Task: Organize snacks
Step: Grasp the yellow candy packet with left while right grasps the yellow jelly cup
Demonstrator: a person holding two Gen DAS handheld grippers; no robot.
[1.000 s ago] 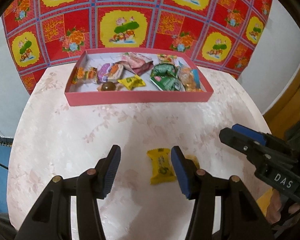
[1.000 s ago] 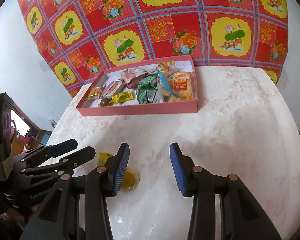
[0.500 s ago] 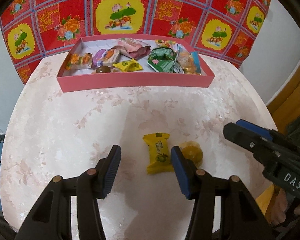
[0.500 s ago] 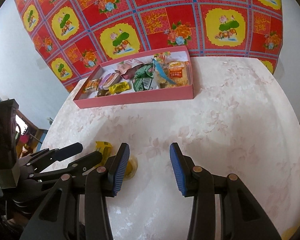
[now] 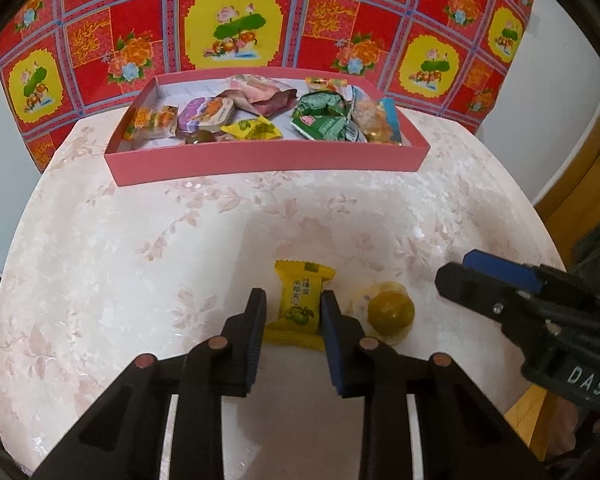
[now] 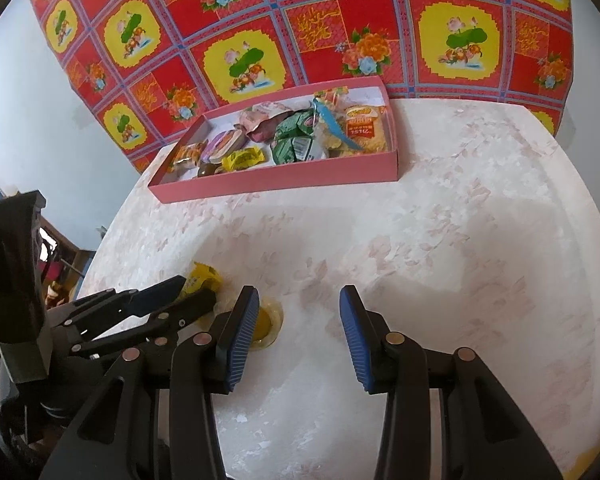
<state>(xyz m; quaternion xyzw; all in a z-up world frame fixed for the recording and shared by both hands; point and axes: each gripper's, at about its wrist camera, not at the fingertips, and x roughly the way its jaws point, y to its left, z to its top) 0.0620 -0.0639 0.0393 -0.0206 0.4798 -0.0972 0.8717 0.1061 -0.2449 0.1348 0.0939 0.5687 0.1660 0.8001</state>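
Pink tray already holds most snacks, so you have two left on the table: the yellow packet, on which your left gripper is closing, and the round candy beside your released right gripper.

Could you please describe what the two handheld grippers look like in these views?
Both the left gripper and the right gripper are matte black plastic clamps with copper-coloured rivets at the pivots. Their fingers carry ribbed blue pads. The right gripper's body bears white letters "DAS". No cables or sleeves are visible.
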